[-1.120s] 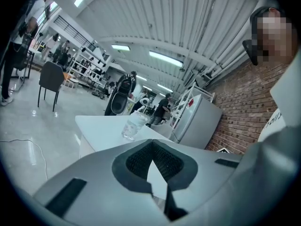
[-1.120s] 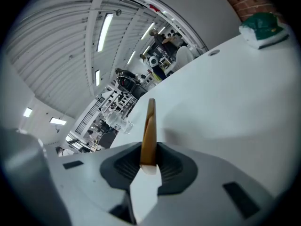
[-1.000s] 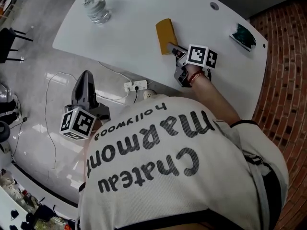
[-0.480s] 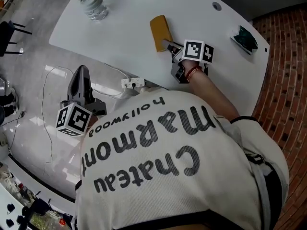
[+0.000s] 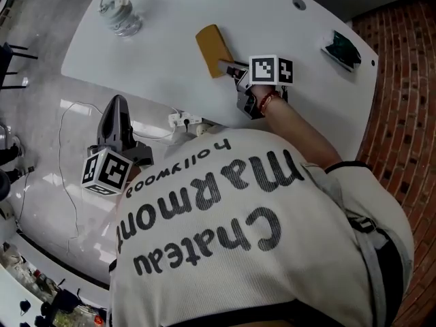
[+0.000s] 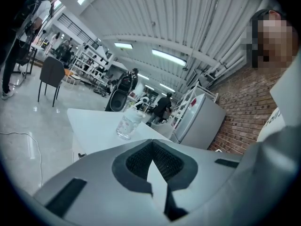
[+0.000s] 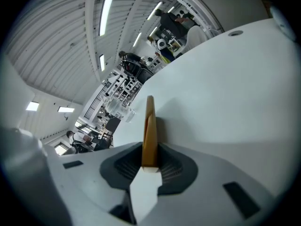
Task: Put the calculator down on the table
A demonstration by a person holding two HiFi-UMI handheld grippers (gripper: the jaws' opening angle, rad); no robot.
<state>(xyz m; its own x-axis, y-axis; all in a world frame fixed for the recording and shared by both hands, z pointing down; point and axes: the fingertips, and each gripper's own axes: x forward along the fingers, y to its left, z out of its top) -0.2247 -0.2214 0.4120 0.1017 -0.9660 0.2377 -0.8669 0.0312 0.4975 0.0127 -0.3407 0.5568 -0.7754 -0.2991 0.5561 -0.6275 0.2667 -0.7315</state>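
The calculator (image 5: 211,50) is a flat yellow-brown slab held low over the white table (image 5: 163,73); I cannot tell whether it touches. My right gripper (image 5: 229,67) is shut on its near end. In the right gripper view the calculator (image 7: 149,126) stands edge-on between the pads, at the right gripper (image 7: 149,161), and casts a shadow on the table (image 7: 225,93). My left gripper (image 5: 117,106) hangs off the table's near edge over the floor. In the left gripper view the left gripper (image 6: 153,142) has its tips together, with nothing between them.
A clear water bottle (image 5: 119,16) stands at the table's far left corner, also seen as the bottle (image 6: 128,123) and the bottle (image 7: 117,108). A dark green object (image 5: 340,48) lies at the far right. A power strip (image 5: 184,121) and cables lie on the floor. Brick flooring is on the right.
The whole head view has shifted. The right gripper has tilted a little with the calculator still in it. The left gripper has drifted slightly toward the table edge.
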